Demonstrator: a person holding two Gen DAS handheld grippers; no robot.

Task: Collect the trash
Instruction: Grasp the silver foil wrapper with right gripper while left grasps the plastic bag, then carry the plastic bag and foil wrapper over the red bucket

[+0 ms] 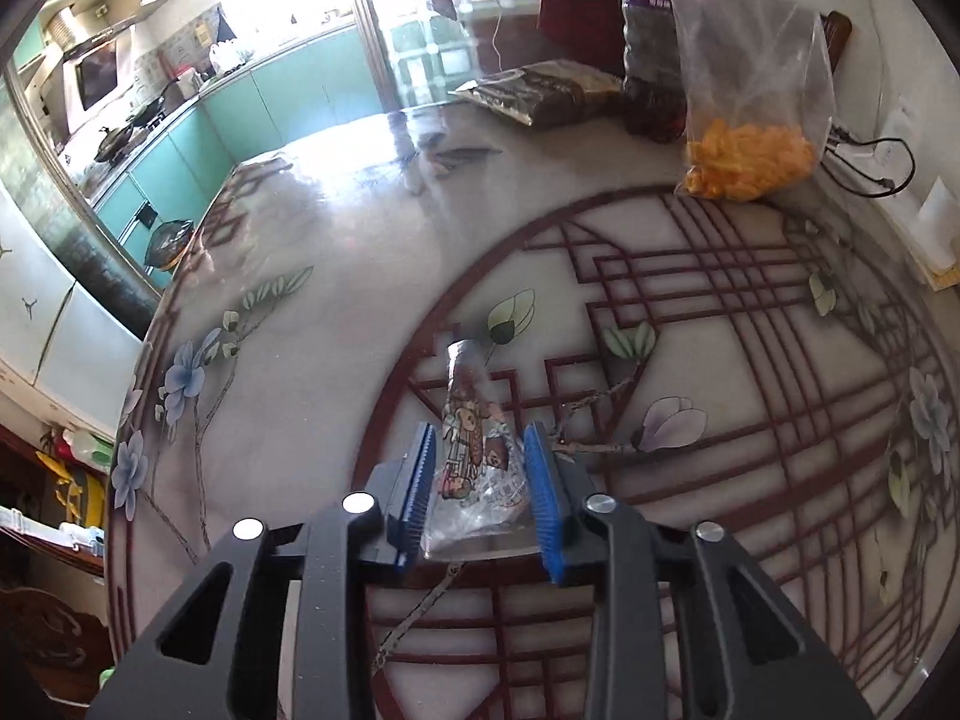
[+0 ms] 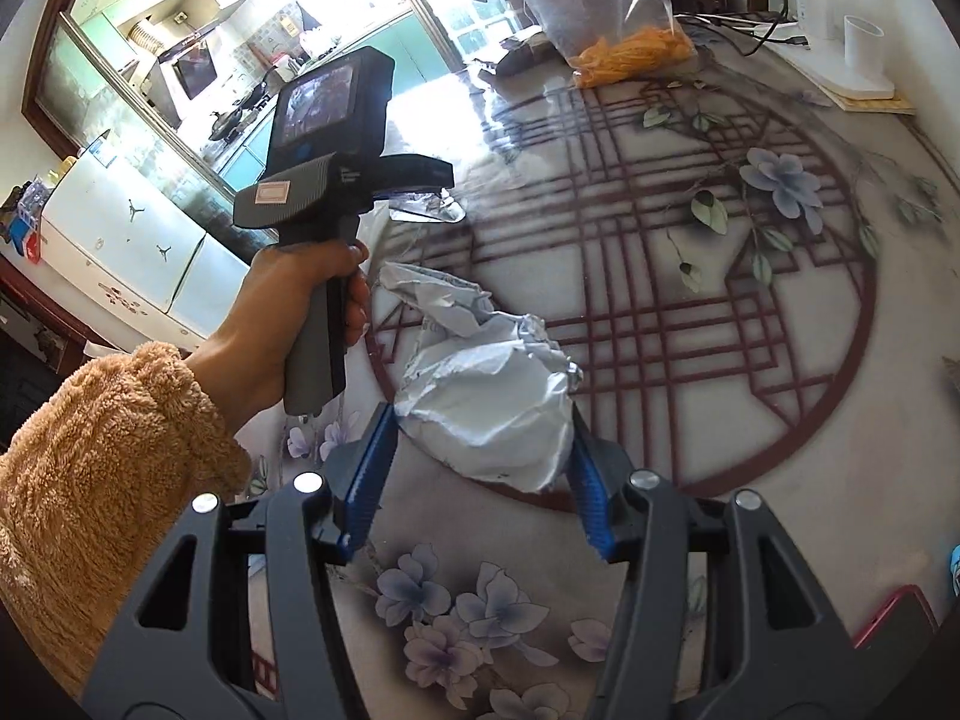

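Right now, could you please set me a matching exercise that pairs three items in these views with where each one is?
Things:
1. printed clear wrapper
2. crumpled white paper
3. clear bag of orange snacks

Places:
a. in the right gripper
b. standing near the far edge of the table
c. in the left gripper

Pairs: 1-c, 2-a, 3-b.

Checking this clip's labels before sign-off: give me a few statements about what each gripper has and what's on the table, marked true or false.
1. The left gripper has a clear printed wrapper between its pads. True.
2. The right gripper is empty. False: it grips crumpled white paper.
3. A clear bag of orange pieces stands on the table. True.
4. The table is plain wood. False: it is glossy with flowers and red lattice.
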